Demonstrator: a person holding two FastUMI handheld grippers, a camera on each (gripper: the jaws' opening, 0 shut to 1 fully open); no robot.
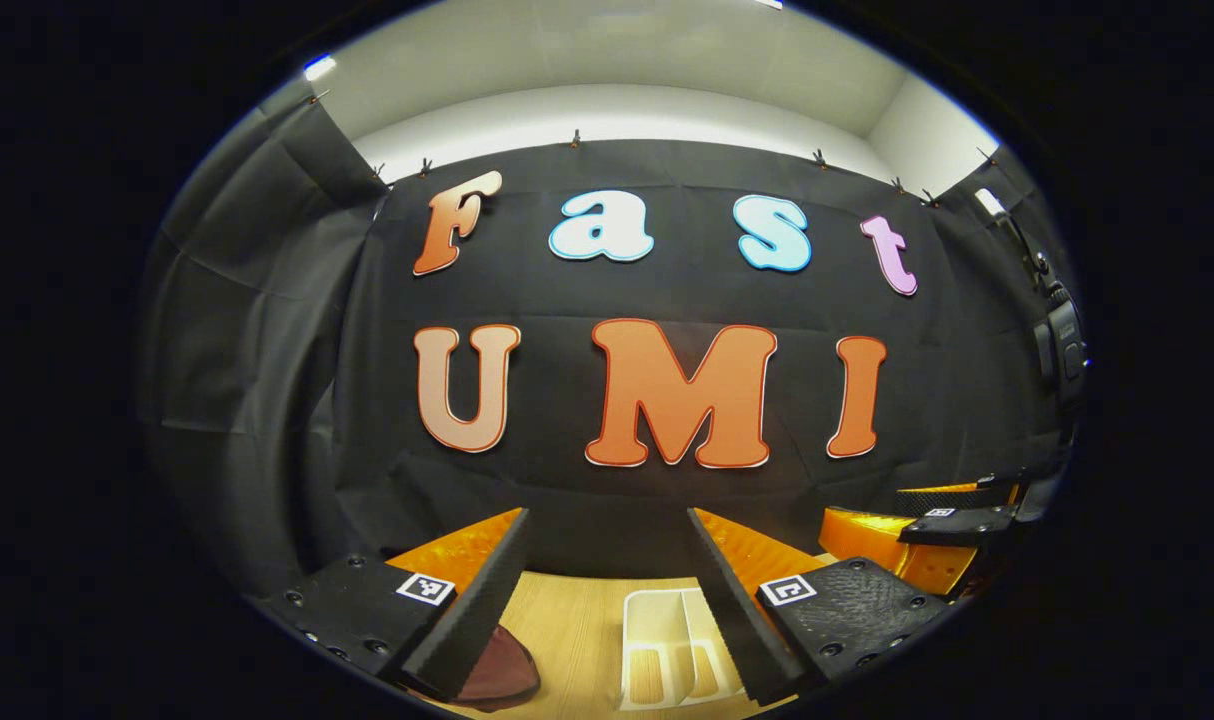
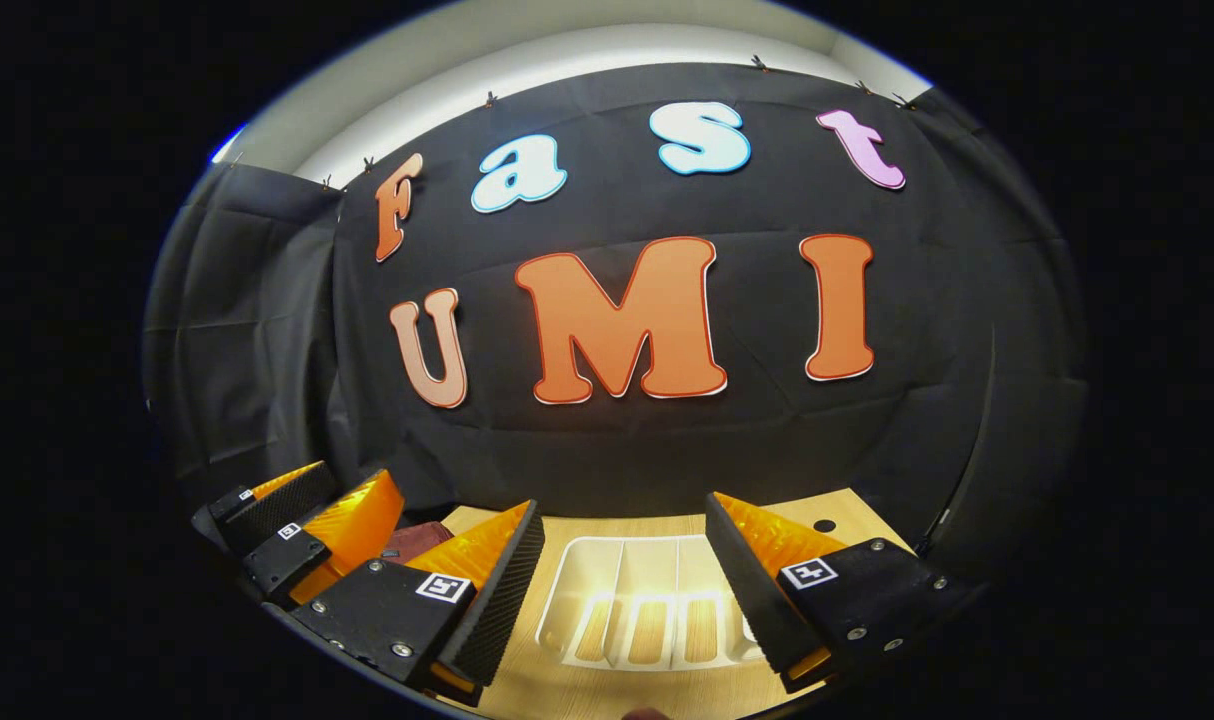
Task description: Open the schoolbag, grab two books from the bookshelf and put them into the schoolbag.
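Observation:
My left gripper point(image 1: 608, 525) stands open above the wooden table, nothing between its fingers. Under it sits a white slotted bookshelf rack point(image 1: 657, 610); bare wood shows through its slots. A dark red rounded thing point(image 1: 507, 670), perhaps the schoolbag, lies at the rack's left, half hidden by my left finger. My right gripper point(image 2: 622, 510) is open too, over the same rack point(image 2: 607, 560), with the dark red thing point(image 2: 417, 540) to its left. Each view has the other gripper off to the side: the right one point(image 1: 867, 505) and the left one point(image 2: 352, 480).
The light wooden table point(image 2: 847, 505) runs up to the black cloth wall close behind the rack. A small round hole point(image 2: 824, 525) is in the tabletop at the right. A black device point(image 1: 1062, 345) hangs on the wall at the right.

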